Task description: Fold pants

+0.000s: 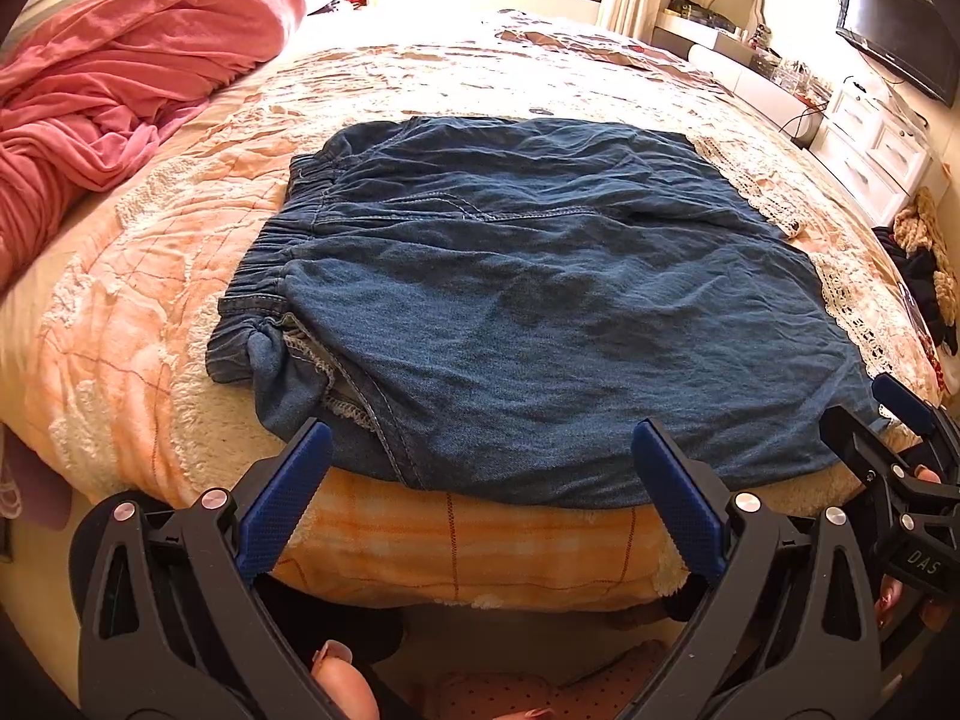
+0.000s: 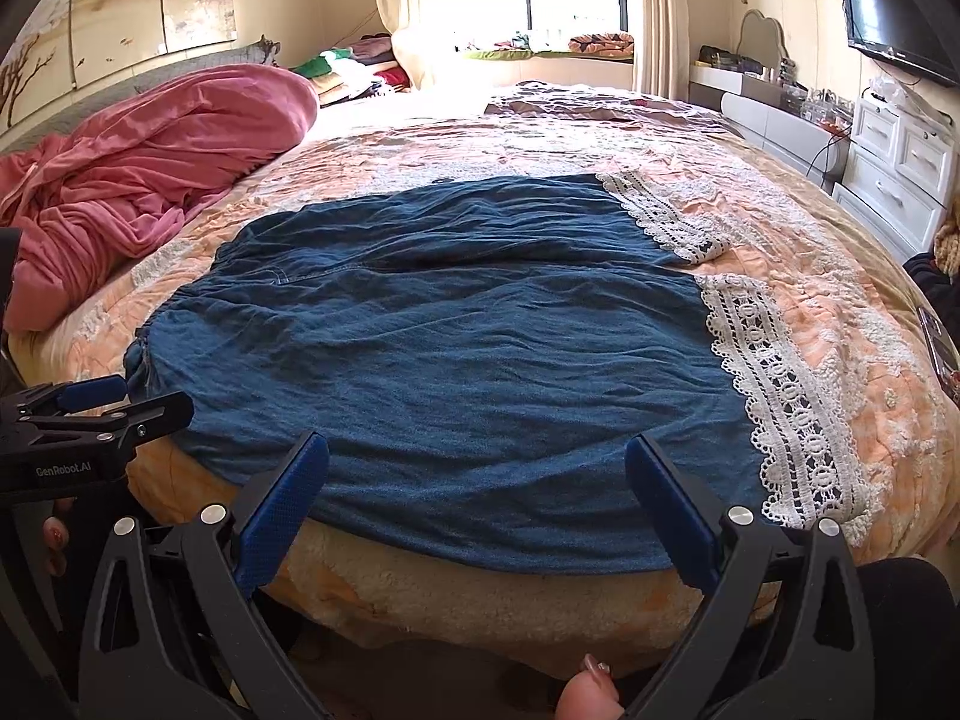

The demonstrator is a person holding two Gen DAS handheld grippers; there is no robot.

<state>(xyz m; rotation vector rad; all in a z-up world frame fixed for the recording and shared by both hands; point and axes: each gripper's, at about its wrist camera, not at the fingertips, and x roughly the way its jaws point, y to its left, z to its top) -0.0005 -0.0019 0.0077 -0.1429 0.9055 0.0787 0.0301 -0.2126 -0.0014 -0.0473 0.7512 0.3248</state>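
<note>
Lying flat across bed (image 1: 150, 312), pants (image 1: 540, 300), waistband left, hems right

Pants (image 1: 510, 300) lie flat on bed (image 1: 150, 276), at near edge. Waistband (image 1: 270, 264) at 9 o'clock, lace hems (image 2: 780, 396) at 3. Bunched blanket (image 1: 120, 78) at 10, well apart. Dresser (image 2: 900, 174) at 2, beside bed. Window (image 2: 540, 6) at 12, behind.

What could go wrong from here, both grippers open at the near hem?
1. The pants overhang the bed edge; a tug toward the person could slide them off.
2. The lace trim is openwork, so the right gripper could snag it.
3. The waistband is bunched; the left gripper may fold unevenly.
</note>
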